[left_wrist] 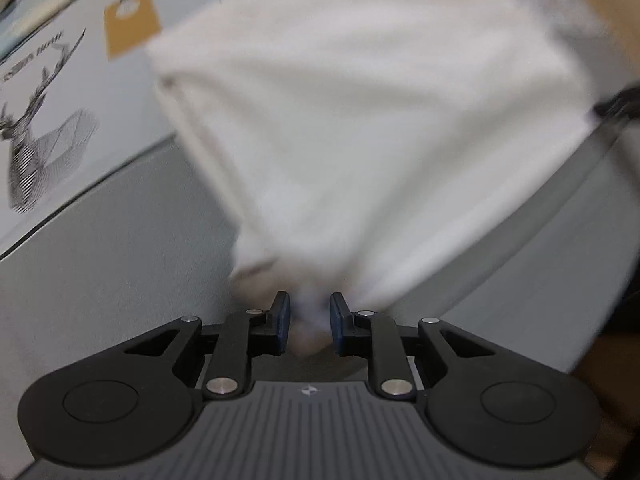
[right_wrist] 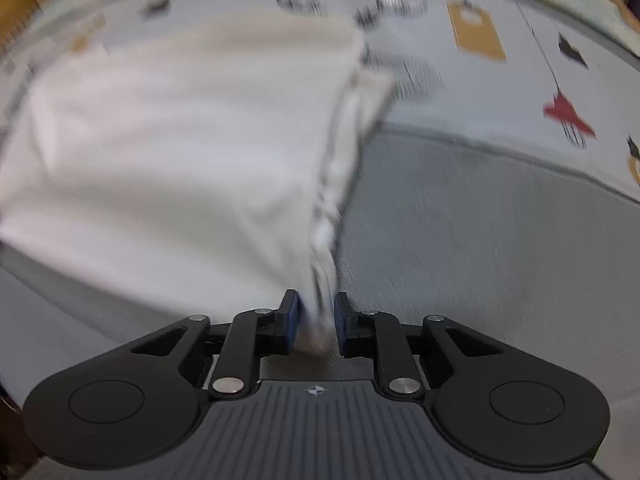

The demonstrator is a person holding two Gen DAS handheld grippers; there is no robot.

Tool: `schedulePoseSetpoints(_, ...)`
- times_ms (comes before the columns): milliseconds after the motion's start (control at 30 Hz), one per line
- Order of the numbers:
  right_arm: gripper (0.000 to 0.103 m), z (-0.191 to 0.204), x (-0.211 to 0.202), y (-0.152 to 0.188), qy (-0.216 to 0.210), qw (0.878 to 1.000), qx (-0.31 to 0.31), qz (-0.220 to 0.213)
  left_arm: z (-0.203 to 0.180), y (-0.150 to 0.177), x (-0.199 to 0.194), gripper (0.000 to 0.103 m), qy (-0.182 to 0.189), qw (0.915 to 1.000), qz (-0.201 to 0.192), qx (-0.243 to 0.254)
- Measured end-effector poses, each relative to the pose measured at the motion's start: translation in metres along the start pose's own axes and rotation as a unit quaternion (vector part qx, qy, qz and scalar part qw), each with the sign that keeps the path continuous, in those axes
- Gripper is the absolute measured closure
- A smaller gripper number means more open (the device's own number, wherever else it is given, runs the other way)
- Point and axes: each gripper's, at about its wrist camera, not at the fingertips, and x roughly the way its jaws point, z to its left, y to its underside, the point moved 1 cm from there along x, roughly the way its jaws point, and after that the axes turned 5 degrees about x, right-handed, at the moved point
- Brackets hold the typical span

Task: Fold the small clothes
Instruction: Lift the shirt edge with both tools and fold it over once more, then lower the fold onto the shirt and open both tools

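While both grippers pinch a corner each, the white garment (left_wrist: pixel 360 128) hangs lifted and stretched between them, blurred.

Left gripper (left_wrist: pixel 310 322): jaws clamped on a bunched corner; right gripper (right_wrist: pixel 316 322): same, jaws closed on cloth. Garment fans out wide from each pinch, long axis running between the two grippers, far edge toward the printed cloth (right_wrist: pixel 540 80) with the brown tag print (left_wrist: pixel 130 22). Hemmed side edge (right_wrist: pixel 344 152) runs away from the right gripper. Grey mat (right_wrist: pixel 480 248) below, open to the right of the right gripper and left of the left one; its far border meets the printed cloth.
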Motion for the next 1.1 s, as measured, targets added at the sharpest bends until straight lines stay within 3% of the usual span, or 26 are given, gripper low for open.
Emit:
schedulePoseSetpoints(33, 0.069, -0.002, 0.002, 0.001, 0.005, 1.000, 0.003, 0.006, 0.000, 0.000, 0.001, 0.078, -0.003, 1.0000, 0.004, 0.001)
schedulePoseSetpoints(200, 0.069, -0.006, -0.003, -0.001, 0.003, 1.000, 0.010, -0.004, 0.009, -0.006, -0.018, 0.079, 0.030, 0.9983, -0.043, -0.026)
schedulePoseSetpoints(300, 0.062, -0.006, 0.000, 0.002, 0.013, 1.000, 0.010, 0.004, 0.003, 0.003, 0.003, 0.074, -0.018, 0.9997, 0.012, 0.011)
schedulePoseSetpoints(433, 0.062, -0.004, -0.005, 0.002, 0.019, 1.000, 0.010, -0.002, 0.002, -0.002, -0.014, 0.074, -0.015, 0.9997, -0.020, 0.002)
schedulePoseSetpoints(533, 0.062, 0.000, -0.010, 0.002, 0.026, 1.000, 0.005, -0.009, 0.006, -0.001, -0.025, 0.070, -0.033, 0.9987, -0.036, -0.018)
schedulePoseSetpoints(633, 0.060, -0.001, -0.019, 0.001, 0.023, 0.999, 0.022, -0.028, 0.006, -0.005, -0.040, 0.065, -0.048, 0.9966, -0.059, -0.033)
schedulePoseSetpoints(733, 0.060, -0.006, -0.030, -0.004, 0.008, 0.998, 0.061, -0.034, 0.009, -0.002, -0.064, 0.048, -0.056, 0.9927, -0.093, -0.052)
schedulePoseSetpoints(867, 0.060, 0.011, -0.076, -0.014, 0.043, 0.990, 0.050, -0.126, 0.015, -0.012, -0.104, 0.038, -0.114, 0.9822, -0.129, -0.075)
schedulePoseSetpoints(1000, 0.058, 0.038, -0.131, -0.015, 0.016, 0.970, 0.060, -0.237, 0.010, -0.011, -0.146, 0.024, -0.114, 0.9678, -0.198, -0.105)
schedulePoseSetpoints(1100, 0.053, 0.062, -0.158, -0.011, -0.009, 0.957, 0.054, -0.284, -0.007, -0.006, -0.159, 0.021, -0.112, 0.9621, -0.226, -0.103)
